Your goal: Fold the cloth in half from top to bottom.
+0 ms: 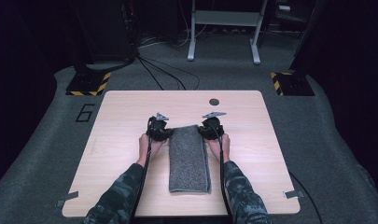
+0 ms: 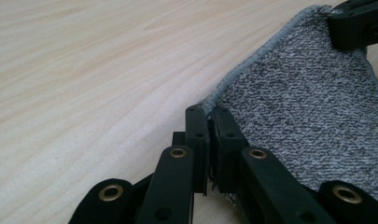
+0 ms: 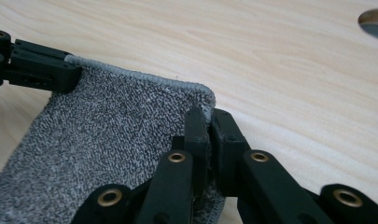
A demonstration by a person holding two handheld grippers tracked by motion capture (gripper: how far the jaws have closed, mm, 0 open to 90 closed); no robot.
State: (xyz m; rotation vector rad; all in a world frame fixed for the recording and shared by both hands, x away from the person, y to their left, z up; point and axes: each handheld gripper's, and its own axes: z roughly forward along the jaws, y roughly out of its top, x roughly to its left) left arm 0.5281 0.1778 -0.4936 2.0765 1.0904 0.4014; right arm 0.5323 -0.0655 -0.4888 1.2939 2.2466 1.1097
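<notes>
1. A grey towel [image 1: 189,158], folded into a long narrow strip, lies near the middle of the light wooden table [image 1: 121,140]. Its long axis runs from the person's edge of the table straight away toward the far side, with the far short end lying between the two hands.

2. The left gripper [image 1: 164,133] is closed on the far left corner of the towel; in the left gripper view its black jaws stand pressed together on the stitched hem [image 2: 210,112], with only cloth between them.

3. The right gripper [image 1: 206,131] mirrors it at the far right corner, jaws clamped tight on the hem [image 3: 210,114] where the edge seam turns.

4. Each gripper view catches the other gripper farther off, biting the opposite corner of the same short edge, so the cloth spans between the two grips.

5. Holding both far corners at once likely keeps the edge taut and square, which judging by the layout suits a further fold, bringing the far end back toward the person along the strip's length.

6. The near end of the towel rests flat on the table, between the person's camouflage sleeves [image 1: 126,191].

7. A round cable hole [image 1: 214,101] sits in the tabletop beyond the grippers, well apart from the cloth.
</notes>
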